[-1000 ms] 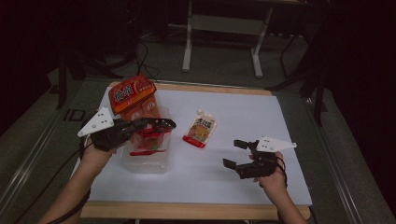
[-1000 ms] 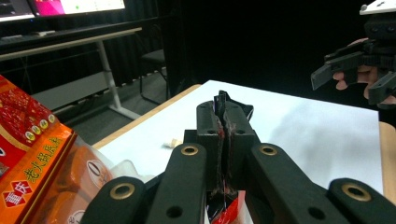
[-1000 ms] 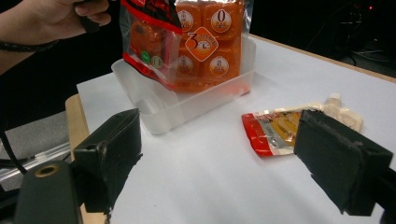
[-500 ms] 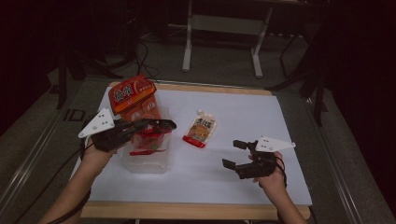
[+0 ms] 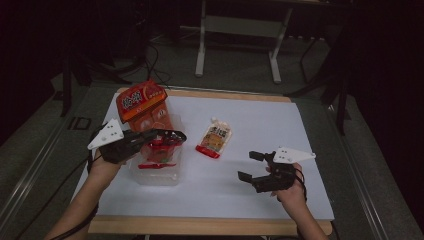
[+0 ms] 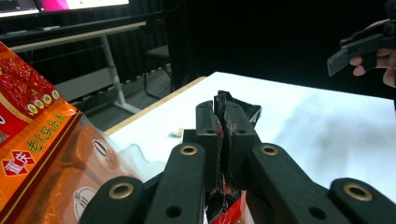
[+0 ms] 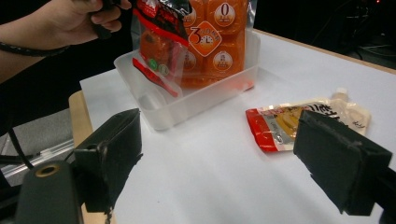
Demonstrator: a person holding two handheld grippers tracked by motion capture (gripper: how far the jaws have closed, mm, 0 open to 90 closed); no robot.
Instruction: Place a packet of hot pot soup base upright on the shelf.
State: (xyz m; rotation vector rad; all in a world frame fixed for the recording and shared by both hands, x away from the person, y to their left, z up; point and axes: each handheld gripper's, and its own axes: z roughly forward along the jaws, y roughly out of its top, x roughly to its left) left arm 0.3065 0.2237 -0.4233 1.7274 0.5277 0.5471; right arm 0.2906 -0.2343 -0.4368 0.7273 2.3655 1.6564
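Left hand-held gripper (image 5: 170, 136) is clamped tight on the top edge of a red-and-black snack packet (image 5: 159, 150), which hangs over the clear plastic bin (image 5: 155, 175). You want it lowered straight into the free space, clear of the tall orange bag (image 5: 145, 107) standing at the far end. Your right hand-held gripper (image 5: 254, 166) waits wide open and empty, with the spouted pouch (image 5: 215, 140) lying on the white surface (image 5: 260, 120) between them.

Open table (image 5: 260, 125) beyond pouch (image 5: 215, 140)

orange snack bag (image 7: 212, 42) with "3" in diamond, "0" on round badges
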